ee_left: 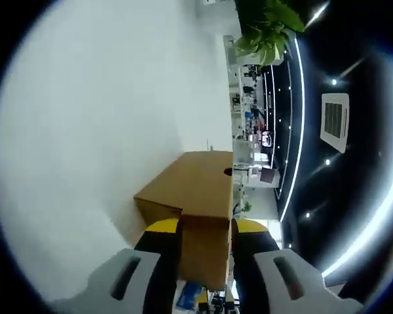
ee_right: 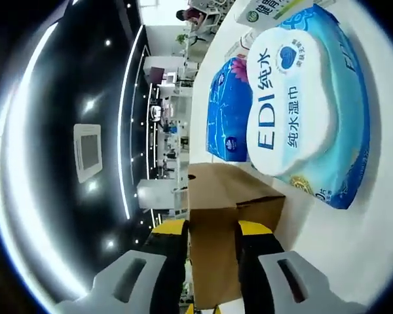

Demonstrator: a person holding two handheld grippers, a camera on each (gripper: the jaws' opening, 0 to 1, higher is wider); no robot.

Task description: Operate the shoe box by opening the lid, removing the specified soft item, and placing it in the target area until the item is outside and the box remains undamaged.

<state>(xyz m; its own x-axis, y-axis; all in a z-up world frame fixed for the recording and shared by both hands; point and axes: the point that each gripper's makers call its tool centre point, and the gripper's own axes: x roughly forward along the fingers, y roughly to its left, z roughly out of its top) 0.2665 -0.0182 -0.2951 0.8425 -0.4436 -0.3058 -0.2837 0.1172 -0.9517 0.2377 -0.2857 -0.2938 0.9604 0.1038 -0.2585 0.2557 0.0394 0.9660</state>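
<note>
Shoe box (ee_left: 196, 196) between both hand-held grippers' jaws.

A smooth white tabletop (ee_left: 98, 131) carries a brown cardboard shoe box (ee_left: 196, 190). In the right gripper view, a large light-blue pack of wet wipes with a white lid (ee_right: 301, 98) lies beyond the box, beside a smaller dark-blue floral tissue pack (ee_right: 226, 111).

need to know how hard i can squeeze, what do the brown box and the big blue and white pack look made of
Shoe box: looks like plain brown cardboard, matte, with folded edges and a round finger hole. Wet wipes pack: seems a soft plastic film, slightly glossy, printed blue, with a smooth white lid, likely rigid plastic. The smaller blue pack behind it looks like crinkly printed film too.
</note>
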